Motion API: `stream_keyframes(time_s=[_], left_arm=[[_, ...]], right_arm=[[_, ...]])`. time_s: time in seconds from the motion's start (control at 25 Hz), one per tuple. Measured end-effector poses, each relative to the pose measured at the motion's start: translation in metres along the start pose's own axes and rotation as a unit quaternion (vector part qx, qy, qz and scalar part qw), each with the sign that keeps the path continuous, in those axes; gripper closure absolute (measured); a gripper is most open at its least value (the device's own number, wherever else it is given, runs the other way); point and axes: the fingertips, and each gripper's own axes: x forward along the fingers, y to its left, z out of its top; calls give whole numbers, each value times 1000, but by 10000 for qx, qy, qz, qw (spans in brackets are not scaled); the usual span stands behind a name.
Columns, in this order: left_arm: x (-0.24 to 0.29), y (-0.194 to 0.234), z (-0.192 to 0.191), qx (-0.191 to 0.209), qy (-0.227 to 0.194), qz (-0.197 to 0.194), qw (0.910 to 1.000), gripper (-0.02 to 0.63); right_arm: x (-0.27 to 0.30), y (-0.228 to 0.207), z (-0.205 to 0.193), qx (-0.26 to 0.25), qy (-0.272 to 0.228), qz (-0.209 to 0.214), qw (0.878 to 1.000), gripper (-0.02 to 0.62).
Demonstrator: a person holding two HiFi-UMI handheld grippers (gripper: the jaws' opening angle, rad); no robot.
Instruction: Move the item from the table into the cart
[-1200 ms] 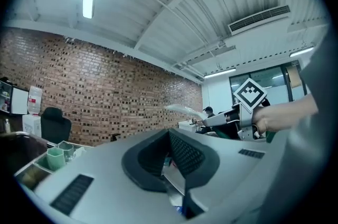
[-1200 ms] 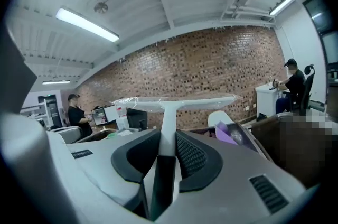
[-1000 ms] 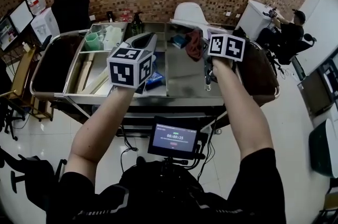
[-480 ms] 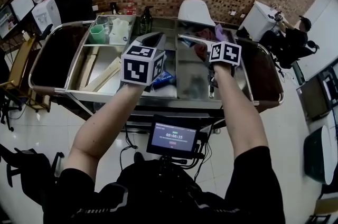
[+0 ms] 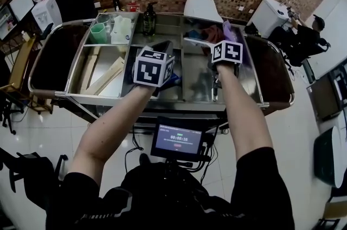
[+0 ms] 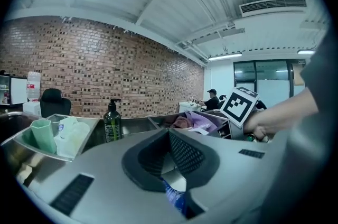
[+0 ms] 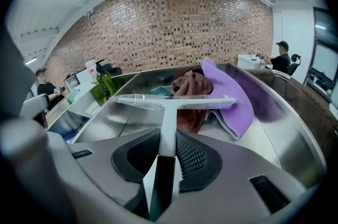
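We judge the step in hand to be setting the white T-shaped plastic squeegee with a clear blade (image 7: 174, 102) down inside the stainless-steel cart (image 7: 274, 133). The right hand-held gripper (image 7: 167, 136) clamps its handle between both pads. The blade lies crosswise over the cart's right-hand compartment, toward the far edge, just in front of the crumpled rust-brown cloth (image 7: 190, 85) and the purple cloth (image 7: 232, 96). We cannot tell whether the blade touches them.

To do this well, we would bring the blade down onto bare steel short of the cloths. The handle should lie along the compartment floor, and the pads should part only once the squeegee rests.

The right forearm reaches straight out and its gripper tips downward. The left hand-held gripper (image 6: 169, 133) points nearly level over the middle compartment. Its jaw tips are together on nothing, and a blue packet (image 6: 174, 199) lies beneath.
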Motion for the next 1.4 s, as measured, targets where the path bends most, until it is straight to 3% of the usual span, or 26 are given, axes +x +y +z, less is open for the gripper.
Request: stream_keyframes(time_s=[0.84,1.16,1.28,1.4], left_arm=[[7,-3,-7,-90,2,-86,9999,606],[-4,-11,5,14,-122,-134,9998,606],[-23,-12,19,63,-357,-126,9993,606],[-54,-11,37,140,-710,-114,9973,606]], right_arm=[[24,-8,-18,182,285,-140,9993,515],[-1,-4,0,441,-212,260,9985,402],[-36,8,23,335,-784,628,9944,402],[-94,29,44,125,-1513,1202,9811,402]])
